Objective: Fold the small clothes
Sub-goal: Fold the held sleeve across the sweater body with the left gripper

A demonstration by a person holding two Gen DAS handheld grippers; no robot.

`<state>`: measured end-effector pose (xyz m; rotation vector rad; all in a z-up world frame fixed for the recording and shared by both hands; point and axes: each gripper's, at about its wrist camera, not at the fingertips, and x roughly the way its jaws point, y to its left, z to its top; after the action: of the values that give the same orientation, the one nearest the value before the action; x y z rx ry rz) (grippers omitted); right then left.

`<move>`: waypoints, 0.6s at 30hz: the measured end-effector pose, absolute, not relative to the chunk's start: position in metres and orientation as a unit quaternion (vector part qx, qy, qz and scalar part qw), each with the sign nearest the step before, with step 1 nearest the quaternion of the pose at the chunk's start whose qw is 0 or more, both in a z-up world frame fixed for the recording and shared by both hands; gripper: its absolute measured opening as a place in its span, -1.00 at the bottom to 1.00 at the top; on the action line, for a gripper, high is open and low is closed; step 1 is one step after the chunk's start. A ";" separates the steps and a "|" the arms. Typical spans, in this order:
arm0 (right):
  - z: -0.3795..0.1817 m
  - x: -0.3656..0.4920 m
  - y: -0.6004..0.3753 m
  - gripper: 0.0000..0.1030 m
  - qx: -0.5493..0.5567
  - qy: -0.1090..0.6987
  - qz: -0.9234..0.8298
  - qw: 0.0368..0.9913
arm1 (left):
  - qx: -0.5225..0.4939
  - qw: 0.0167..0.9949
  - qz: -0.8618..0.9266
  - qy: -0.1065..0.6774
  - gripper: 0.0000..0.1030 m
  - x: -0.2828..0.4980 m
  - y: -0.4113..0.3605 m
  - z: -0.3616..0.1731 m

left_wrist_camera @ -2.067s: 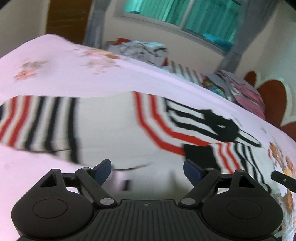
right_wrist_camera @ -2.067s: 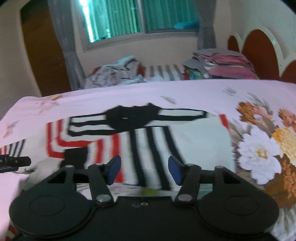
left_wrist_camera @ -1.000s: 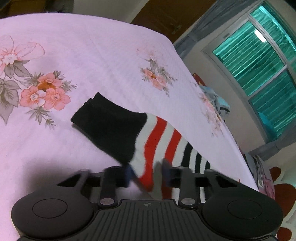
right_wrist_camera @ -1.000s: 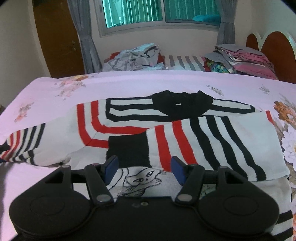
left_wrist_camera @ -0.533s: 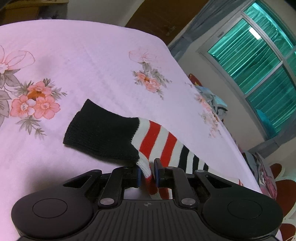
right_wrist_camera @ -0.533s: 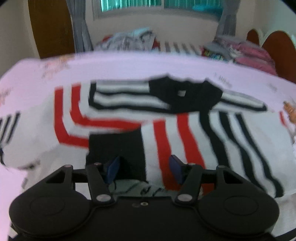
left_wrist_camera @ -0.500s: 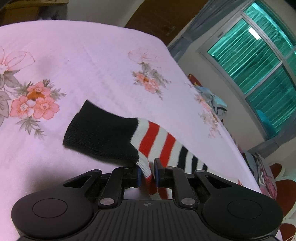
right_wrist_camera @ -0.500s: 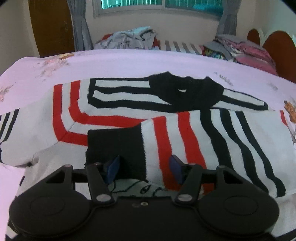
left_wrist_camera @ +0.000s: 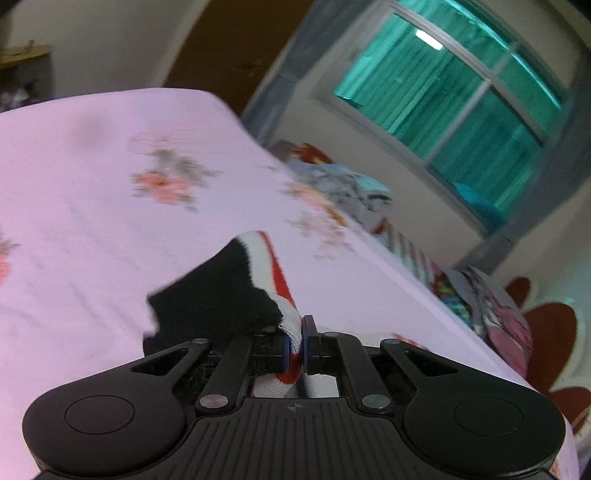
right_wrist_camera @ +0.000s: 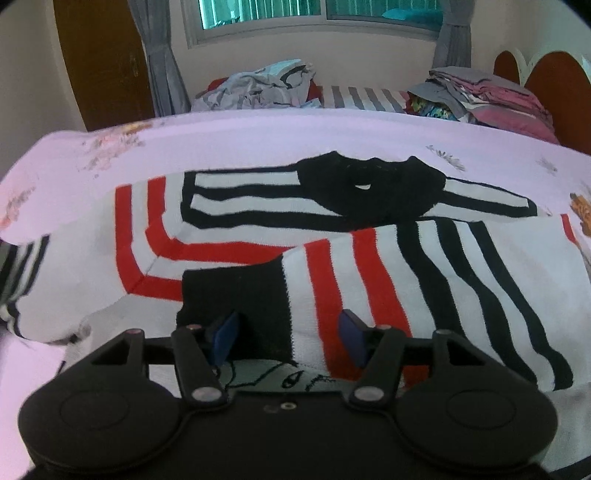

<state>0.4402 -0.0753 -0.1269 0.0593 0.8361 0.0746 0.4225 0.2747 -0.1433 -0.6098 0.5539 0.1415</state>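
Lifted off the bed (left_wrist_camera: 92, 192) since half a second ago, the sleeve (left_wrist_camera: 236, 291) now hangs raised in my left view, its black cuff drooping toward the pink sheet; my left tongs (left_wrist_camera: 294, 349) are clamped on its white-and-red edge. From my right view, the striped sweater (right_wrist_camera: 229, 229) lies flat on the bed, its other sleeve folded across the body. My right tongs (right_wrist_camera: 290, 334) stand apart just above that sleeve's black cuff (right_wrist_camera: 236, 291).

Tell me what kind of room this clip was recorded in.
Most likely a home bedroom: the striped sweater lies on a bed with a floral sheet, a scalloped headboard stands behind, and clothes piles sit under a curtained window.
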 end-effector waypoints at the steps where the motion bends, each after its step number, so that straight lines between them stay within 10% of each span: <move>1: -0.125 0.439 -0.077 0.15 0.030 0.404 0.036 0.913 | -0.296 0.915 0.063 0.268 -0.89 0.423 0.268 -0.140; 18: -0.099 0.408 -0.160 0.15 0.058 0.376 -0.006 0.925 | -0.200 0.904 -0.183 0.330 -0.89 0.465 0.027 -0.132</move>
<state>0.4081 -0.1597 -0.0994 0.1183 0.7704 -0.0128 0.4647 0.0272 -0.1318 -0.4137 0.6825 -0.3791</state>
